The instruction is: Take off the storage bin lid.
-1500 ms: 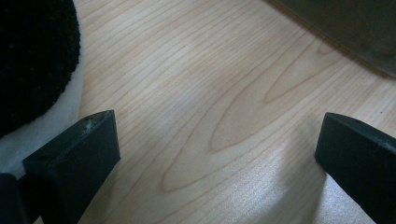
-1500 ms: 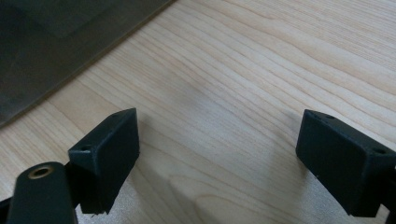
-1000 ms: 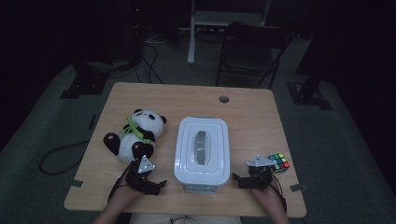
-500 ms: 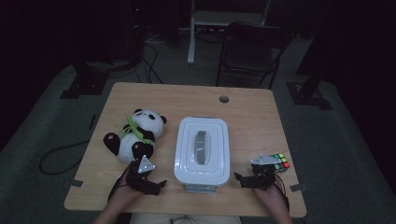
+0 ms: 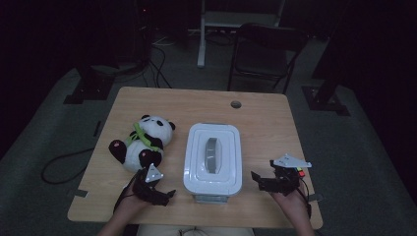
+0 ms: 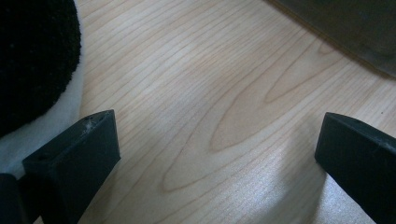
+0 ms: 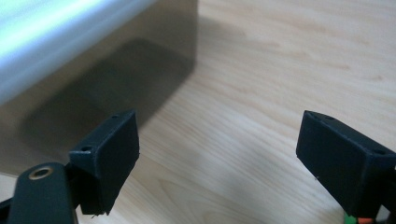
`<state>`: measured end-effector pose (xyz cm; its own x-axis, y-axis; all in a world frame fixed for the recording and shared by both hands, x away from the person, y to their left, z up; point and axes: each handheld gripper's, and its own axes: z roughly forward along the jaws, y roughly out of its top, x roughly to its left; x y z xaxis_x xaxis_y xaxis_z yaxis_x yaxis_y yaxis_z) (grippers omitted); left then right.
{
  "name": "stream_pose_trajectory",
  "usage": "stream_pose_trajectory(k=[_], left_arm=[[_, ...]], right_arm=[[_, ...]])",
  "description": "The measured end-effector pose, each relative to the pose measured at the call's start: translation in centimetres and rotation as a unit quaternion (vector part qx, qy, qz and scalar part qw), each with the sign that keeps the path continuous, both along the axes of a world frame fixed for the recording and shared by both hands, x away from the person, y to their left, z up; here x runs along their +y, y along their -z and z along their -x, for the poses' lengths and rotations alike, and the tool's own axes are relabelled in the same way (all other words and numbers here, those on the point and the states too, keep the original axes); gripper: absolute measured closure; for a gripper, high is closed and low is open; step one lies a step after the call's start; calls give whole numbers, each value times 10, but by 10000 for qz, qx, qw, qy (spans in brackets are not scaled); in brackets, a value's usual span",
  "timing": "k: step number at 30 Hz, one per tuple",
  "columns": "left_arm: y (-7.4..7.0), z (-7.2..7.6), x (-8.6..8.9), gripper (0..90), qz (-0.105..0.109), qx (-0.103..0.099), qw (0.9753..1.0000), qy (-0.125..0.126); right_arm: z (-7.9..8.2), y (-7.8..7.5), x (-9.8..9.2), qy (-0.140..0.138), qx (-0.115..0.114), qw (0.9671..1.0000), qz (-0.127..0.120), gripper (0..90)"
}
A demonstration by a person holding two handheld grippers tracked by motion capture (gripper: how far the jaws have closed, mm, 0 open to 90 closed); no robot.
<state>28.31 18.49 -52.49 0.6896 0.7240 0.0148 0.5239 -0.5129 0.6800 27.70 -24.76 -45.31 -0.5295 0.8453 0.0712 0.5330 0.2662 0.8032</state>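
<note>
Currently both grippers rest low at the near table (image 5: 275,118) edge, jaws apart and empty. Risk: the left gripper (image 5: 164,195), angled right, could clip the plush panda (image 5: 140,145) just beyond it. The right gripper (image 5: 257,179) points left at the white lidded box (image 5: 212,157) between them; a careless advance could shove it. A colour cube (image 5: 300,172) sits right.
</note>
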Motion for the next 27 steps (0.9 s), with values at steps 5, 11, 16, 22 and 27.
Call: stream_pose_trajectory(k=[5,11,16,22,27], left_arm=[[0,0,0,5,-1,0,10000,0],[0,0,0,4,1,0,10000,0],[0,0,0,5,-7,3,10000,6],[0,0,0,4,4,3,10000,6],[0,0,0,4,-2,6,10000,4]], right_arm=[[6,-23,8,-150,-193,9996,-113,130],[8,-40,21,-344,-318,9985,-274,124],[13,-50,35,-564,-472,9966,-379,124],[14,-51,55,-893,-401,9943,-411,124],[14,-50,70,-1123,-299,9917,-543,124]])
